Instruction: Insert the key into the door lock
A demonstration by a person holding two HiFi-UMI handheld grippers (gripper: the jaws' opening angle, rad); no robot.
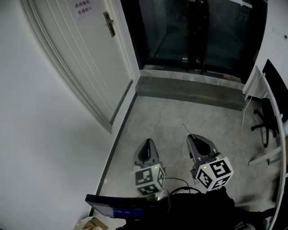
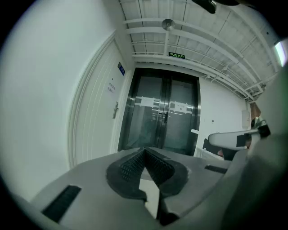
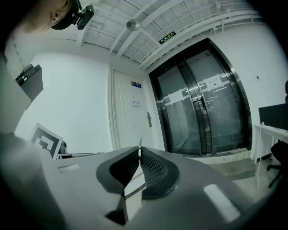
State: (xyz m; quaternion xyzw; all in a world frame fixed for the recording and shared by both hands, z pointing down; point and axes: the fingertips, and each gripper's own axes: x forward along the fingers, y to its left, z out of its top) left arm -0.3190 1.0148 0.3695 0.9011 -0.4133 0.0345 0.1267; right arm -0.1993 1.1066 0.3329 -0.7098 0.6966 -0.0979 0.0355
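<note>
Two tools: left hand-held gripper (image 2: 144, 151) pressed together, empty; right hand-held gripper (image 3: 139, 152) pinching the key (image 3: 140, 144).
Key axis: forward, out past the jaw tips.
Door lock (image 1: 109, 23): well ahead and to the left of the right hand-held gripper; the left one is slightly nearer.
Writing: door notice (image 1: 83, 7) too small to read.

Nothing legible. Notice (image 1: 83, 7) on white door (image 1: 76, 49) at 11 o'clock: red characters, blurred. Green sign (image 2: 177, 55) over glass doors (image 2: 162, 117) at 12 o'clock: lettering too small.
</note>
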